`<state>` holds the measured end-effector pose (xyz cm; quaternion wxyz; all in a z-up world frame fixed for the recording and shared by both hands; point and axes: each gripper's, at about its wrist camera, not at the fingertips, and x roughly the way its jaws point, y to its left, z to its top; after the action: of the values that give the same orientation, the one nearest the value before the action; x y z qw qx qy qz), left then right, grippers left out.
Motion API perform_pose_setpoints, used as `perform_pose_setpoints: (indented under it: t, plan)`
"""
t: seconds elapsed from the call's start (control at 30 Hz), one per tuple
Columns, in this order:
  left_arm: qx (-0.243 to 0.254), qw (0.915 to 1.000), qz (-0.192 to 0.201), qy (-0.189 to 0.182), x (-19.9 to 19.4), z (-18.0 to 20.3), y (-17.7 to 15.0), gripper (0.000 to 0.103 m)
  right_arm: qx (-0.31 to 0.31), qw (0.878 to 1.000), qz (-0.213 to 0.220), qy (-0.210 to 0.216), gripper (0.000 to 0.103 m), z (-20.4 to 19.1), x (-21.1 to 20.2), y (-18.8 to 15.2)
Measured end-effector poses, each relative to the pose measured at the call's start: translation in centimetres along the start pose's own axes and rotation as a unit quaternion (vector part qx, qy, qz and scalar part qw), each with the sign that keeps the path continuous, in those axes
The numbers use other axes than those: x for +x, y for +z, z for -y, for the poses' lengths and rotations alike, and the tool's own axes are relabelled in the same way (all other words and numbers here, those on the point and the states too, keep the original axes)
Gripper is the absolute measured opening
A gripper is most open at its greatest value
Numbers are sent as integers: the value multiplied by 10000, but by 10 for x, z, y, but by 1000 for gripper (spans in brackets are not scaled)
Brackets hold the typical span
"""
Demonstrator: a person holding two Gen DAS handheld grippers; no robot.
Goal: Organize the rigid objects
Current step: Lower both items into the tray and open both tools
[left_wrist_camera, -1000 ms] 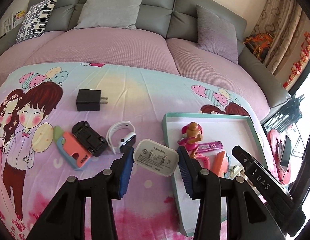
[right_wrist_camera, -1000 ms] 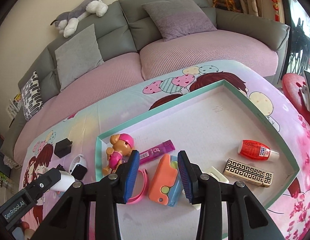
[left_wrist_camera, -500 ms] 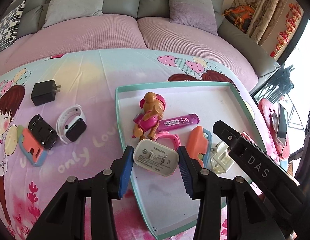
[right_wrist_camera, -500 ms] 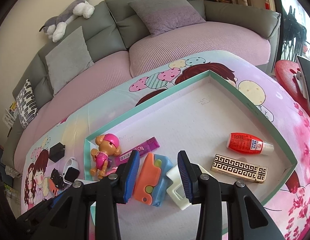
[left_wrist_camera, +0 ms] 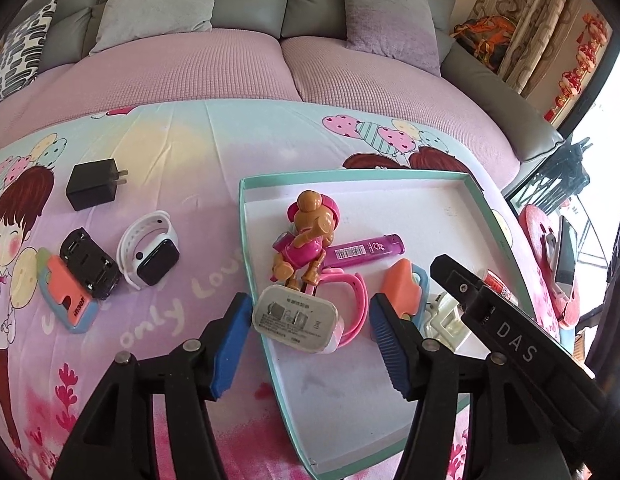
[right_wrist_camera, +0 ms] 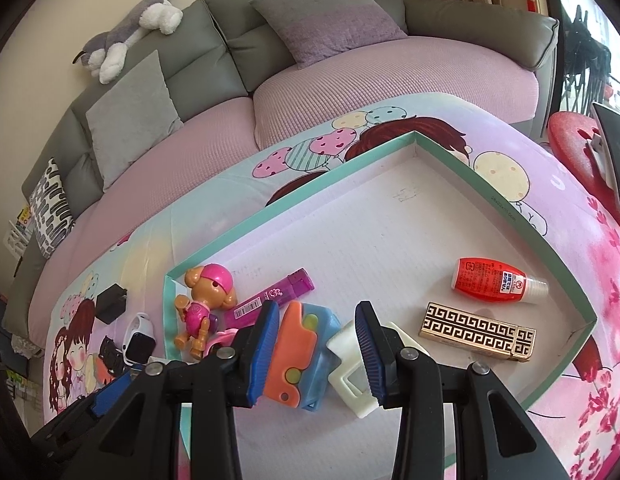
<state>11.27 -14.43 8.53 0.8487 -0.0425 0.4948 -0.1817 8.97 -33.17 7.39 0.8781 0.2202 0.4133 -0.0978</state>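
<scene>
The left gripper (left_wrist_camera: pixel 306 334) is opening, its fingers letting the white charger (left_wrist_camera: pixel 295 317) rest inside the teal tray (left_wrist_camera: pixel 390 179). The right gripper (right_wrist_camera: pixel 316 354) hovers half-open, empty. The smartwatch (left_wrist_camera: pixel 148 249), black adapter (left_wrist_camera: pixel 93 185) and two small items remain on the counter.

A white charger (left_wrist_camera: pixel 296 317) with rounded corners lay label-up at the lower middle of the frame, just inside the left wall of a teal-rimmed tray (left_wrist_camera: pixel 243 240), overlapping a pink band (left_wrist_camera: pixel 352 304). Above it stood a pink toy dog (left_wrist_camera: pixel 306 240).
</scene>
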Motion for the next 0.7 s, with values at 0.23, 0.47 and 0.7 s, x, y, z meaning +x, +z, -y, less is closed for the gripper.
perform_pose_setpoints:
  t: [0.23, 0.47, 0.7]
  plan:
    - [-26, 10000, -29, -72, 1, 0, 0, 63, 19, 10000, 6, -19, 42, 1, 0, 0]
    - [49, 9995, -41, -321, -2, 3, 0, 63, 80, 9999, 64, -49, 42, 4, -4, 2]
    - [39, 9980, -71, -620, -4, 4, -1, 63, 112, 9999, 104, -70, 42, 6, -7, 3]
